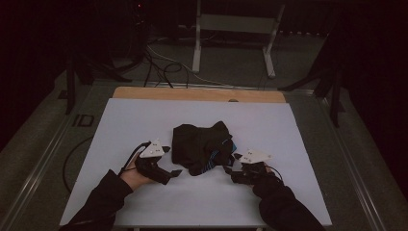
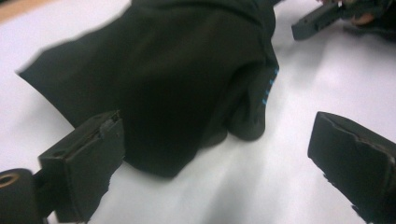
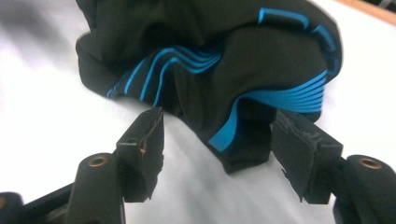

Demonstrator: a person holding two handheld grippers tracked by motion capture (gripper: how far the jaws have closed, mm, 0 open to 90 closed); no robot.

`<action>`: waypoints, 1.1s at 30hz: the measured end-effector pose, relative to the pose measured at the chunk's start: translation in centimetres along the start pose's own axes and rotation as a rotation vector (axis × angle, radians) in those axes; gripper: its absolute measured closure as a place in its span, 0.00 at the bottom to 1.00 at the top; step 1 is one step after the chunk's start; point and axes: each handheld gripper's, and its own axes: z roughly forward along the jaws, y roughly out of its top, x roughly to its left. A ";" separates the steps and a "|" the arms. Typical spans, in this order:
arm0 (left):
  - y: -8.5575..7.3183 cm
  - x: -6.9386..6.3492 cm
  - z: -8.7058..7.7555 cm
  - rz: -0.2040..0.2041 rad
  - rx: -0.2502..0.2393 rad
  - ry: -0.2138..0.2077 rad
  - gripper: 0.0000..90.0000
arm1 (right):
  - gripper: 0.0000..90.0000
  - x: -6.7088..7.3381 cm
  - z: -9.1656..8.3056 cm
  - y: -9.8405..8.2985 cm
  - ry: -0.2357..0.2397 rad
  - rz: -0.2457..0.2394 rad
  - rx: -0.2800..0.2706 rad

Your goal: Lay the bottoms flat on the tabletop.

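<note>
A crumpled black garment (image 1: 202, 144) with bright blue stripes lies in the middle of the white table top (image 1: 139, 120). My left gripper (image 1: 171, 160) sits low at its left edge, and in the left gripper view the left gripper (image 2: 215, 128) has its jaws wide apart, with the near corner of the black garment (image 2: 177, 93) reaching between them without being pressed. My right gripper (image 1: 232, 163) is at the garment's right front. In the right gripper view the right gripper (image 3: 218, 119) has its jaws standing on either side of a blue-striped fold (image 3: 243, 116), still with gaps.
A strip of bare wood (image 1: 197, 94) runs along the table's far edge. Beyond it stand a pale metal frame (image 1: 231, 29) and loose cables (image 1: 159, 65) on the dark floor. The right gripper's jaw (image 2: 317, 21) shows at the top right of the left gripper view.
</note>
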 end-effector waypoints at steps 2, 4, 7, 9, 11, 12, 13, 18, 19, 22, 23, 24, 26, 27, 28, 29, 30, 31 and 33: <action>-0.1 0.0 0.2 0.000 0.007 0.003 0.11 | 0.44 0.0 0.2 -0.1 -0.007 -0.002 0.004; -0.1 0.0 0.5 0.020 0.026 0.020 0.16 | 0.46 -0.2 0.4 -0.2 -0.014 -0.005 0.015; -0.1 0.0 0.9 0.033 0.043 0.029 0.23 | 0.47 -0.4 0.8 -0.3 -0.017 0.007 0.032; -0.2 0.1 1.2 0.039 0.059 0.041 0.29 | 0.49 -0.5 1.0 -0.4 -0.015 0.008 0.042; -0.2 0.1 1.6 0.042 0.084 0.053 0.35 | 0.50 -0.4 1.3 -0.5 -0.024 0.004 0.056; -0.2 0.0 1.8 0.043 0.083 0.048 0.35 | 0.50 -0.5 1.4 -0.5 -0.021 0.001 0.061; -0.2 -0.1 1.9 0.055 0.095 0.050 0.38 | 0.52 -0.5 1.5 -0.6 -0.022 0.003 0.059; -0.2 -0.4 3.0 0.078 0.124 0.048 0.46 | 0.61 -0.5 1.7 -0.5 -0.033 -0.007 0.080; -0.1 -0.4 3.1 0.079 0.129 0.046 0.49 | 0.64 -0.5 1.8 -0.5 -0.031 -0.008 0.082; -0.1 -0.3 3.5 0.071 0.136 0.051 0.59 | 0.73 -0.5 1.9 -0.5 -0.042 -0.018 0.088; -0.1 -0.2 3.6 0.069 0.133 0.058 0.64 | 0.76 -0.5 1.9 -0.5 -0.049 -0.015 0.085; 0.0 -0.1 3.7 0.069 0.135 0.068 0.68 | 0.79 -0.6 1.9 -0.5 -0.050 -0.012 0.084; 0.0 -0.1 3.7 0.076 0.132 0.067 0.77 | 0.86 -0.6 1.8 -0.5 -0.060 -0.010 0.075; 0.1 -0.1 3.8 0.078 0.136 0.070 0.83 | 0.89 -0.7 1.7 -0.4 -0.065 -0.007 0.076; 0.1 0.0 3.7 0.082 0.128 0.065 0.90 | 0.91 -0.7 1.7 -0.4 -0.068 -0.024 0.078; 0.2 -0.1 3.7 0.085 0.127 0.071 0.94 | 0.94 -0.6 1.7 -0.4 -0.075 -0.050 0.080; 0.3 -0.1 3.6 0.091 0.131 0.071 0.95 | 0.95 -0.6 1.7 -0.4 -0.078 -0.063 0.082; 0.3 -0.2 3.4 0.096 0.129 0.069 0.96 | 0.96 -0.6 1.6 -0.4 -0.074 -0.068 0.086; 0.5 -0.3 3.1 0.091 0.128 0.074 0.97 | 0.97 -0.6 1.4 -0.3 -0.073 -0.066 0.090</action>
